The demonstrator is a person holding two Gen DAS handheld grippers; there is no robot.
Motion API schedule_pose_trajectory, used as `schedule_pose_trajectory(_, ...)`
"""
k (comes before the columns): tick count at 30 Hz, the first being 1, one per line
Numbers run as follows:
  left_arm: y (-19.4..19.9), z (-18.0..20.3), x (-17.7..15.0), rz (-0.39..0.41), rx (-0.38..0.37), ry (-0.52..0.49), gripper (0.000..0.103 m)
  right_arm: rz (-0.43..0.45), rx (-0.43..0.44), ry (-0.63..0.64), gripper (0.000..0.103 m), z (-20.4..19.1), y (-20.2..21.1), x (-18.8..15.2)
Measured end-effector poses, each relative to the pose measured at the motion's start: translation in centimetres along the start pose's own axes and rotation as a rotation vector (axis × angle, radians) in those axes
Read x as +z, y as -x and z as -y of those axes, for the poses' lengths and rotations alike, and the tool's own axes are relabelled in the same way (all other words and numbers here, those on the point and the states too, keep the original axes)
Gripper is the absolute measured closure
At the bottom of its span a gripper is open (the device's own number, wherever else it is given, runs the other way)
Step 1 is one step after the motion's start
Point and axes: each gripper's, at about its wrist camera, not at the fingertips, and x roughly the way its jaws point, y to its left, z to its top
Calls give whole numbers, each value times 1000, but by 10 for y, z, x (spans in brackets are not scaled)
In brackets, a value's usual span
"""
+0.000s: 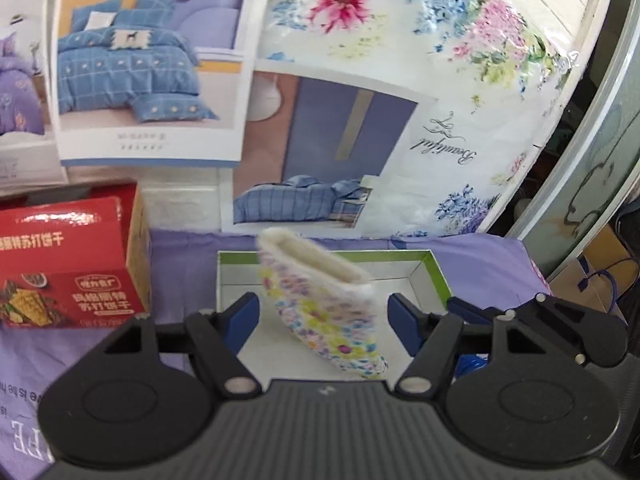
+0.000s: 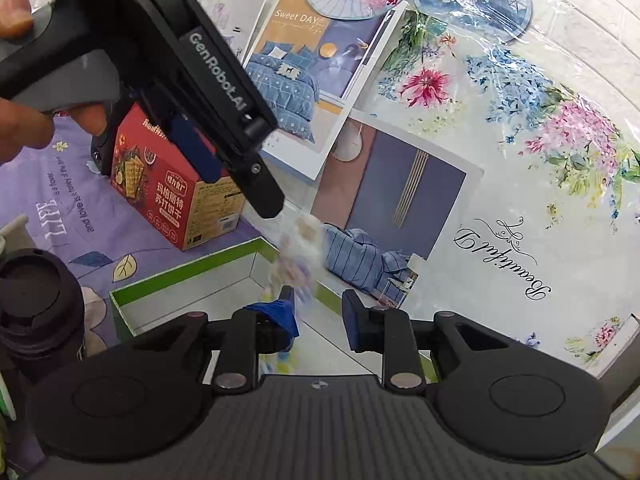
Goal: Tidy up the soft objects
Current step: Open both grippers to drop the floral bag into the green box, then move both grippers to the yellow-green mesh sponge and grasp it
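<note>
Left wrist: left gripper fingers apart w/ floral folded cloth blurred between, not clamped, over green-rimmed box, prob. dropping in.
Right wrist: right gripper spread, empty, beside cloth.

I see a folded cloth at frame centre, white with yellow, purple and blue flowers. The tray behind it is green outside, white inside. At left, the cracker box is red. The desk cover is lilac.
</note>
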Motion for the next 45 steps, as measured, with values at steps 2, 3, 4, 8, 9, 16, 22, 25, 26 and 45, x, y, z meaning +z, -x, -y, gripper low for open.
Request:
schedule_pose_trajectory(2, 8, 0, -1, 17, 32, -18, 33, 22, 0, -42, 93, 5, 2, 4)
schedule_pose_trajectory(3, 13, 2, -3, 23, 42, -31, 33, 30, -9, -56, 93, 6, 4, 6)
schedule_pose_trajectory(4, 17, 2, -4, 26, 50, -39, 33, 40, -13, -68, 92, 9, 6, 8)
schedule_pose_trajectory(8, 35, 6, -14, 41, 62, -64, 33, 43, -42, -116, 90, 20, 21, 7)
schedule_pose_trajectory(9, 40, 6, -16, 40, 60, -66, 33, 40, -49, -129, 90, 22, 26, 6)
schedule_pose_trajectory(16, 79, 12, -48, 41, 45, -83, 33, 47, -84, -252, 87, 21, 90, -19)
schedule_pose_trajectory(22, 119, 35, -113, 32, 33, -153, 33, -10, -70, -341, 84, -10, 144, -58)
schedule_pose_trajectory(25, 136, 43, -155, 6, 19, -184, 33, -56, -52, -373, 83, -35, 158, -81)
schedule_pose_trajectory(26, 140, 45, -169, -6, 35, -192, 33, -72, -46, -391, 83, -45, 163, -90)
schedule_pose_trajectory(45, 156, 21, -304, -191, -56, 15, 33, -152, 227, -404, 78, -156, 187, -116)
